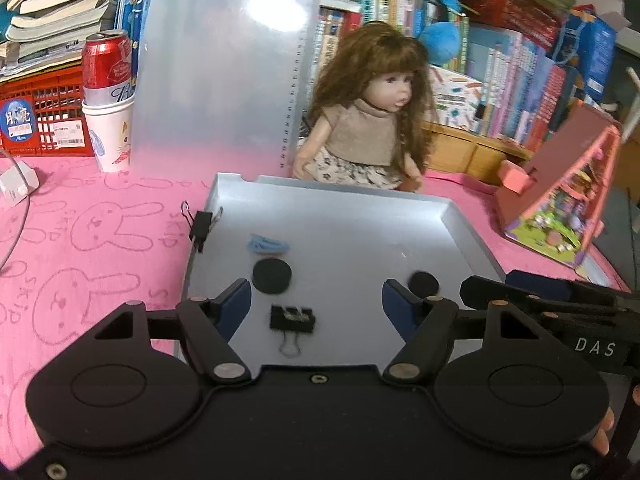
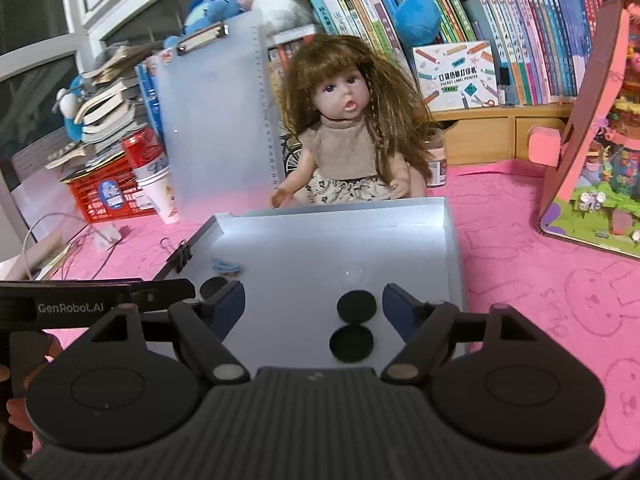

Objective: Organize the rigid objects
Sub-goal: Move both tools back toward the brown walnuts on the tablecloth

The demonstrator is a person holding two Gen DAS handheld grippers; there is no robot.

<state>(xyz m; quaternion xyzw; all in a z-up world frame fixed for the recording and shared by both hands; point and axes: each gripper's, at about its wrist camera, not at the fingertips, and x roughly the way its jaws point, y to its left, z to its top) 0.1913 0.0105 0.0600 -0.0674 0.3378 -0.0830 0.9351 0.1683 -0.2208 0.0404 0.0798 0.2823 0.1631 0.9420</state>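
Both tongs hover over the near end of a grey tray [image 1: 460,216] on the pink bench [image 1: 100,240], jaws spread wide and holding nothing. Between the left tongs [image 1: 316,300] lies a black binder clip [image 1: 292,319]; a large black disc [image 1: 272,276] sits just beyond, and a smaller disc [image 1: 423,283] is partly hidden by the right finger. Two discs [image 2: 356,306] [image 2: 351,343] lie touching between the right tongs [image 2: 314,300]. A blurred blue scrap [image 1: 267,244] is hard to identify. Another clip [image 1: 200,224] grips the tray's left wall. A doll [image 2: 348,132] sits behind.
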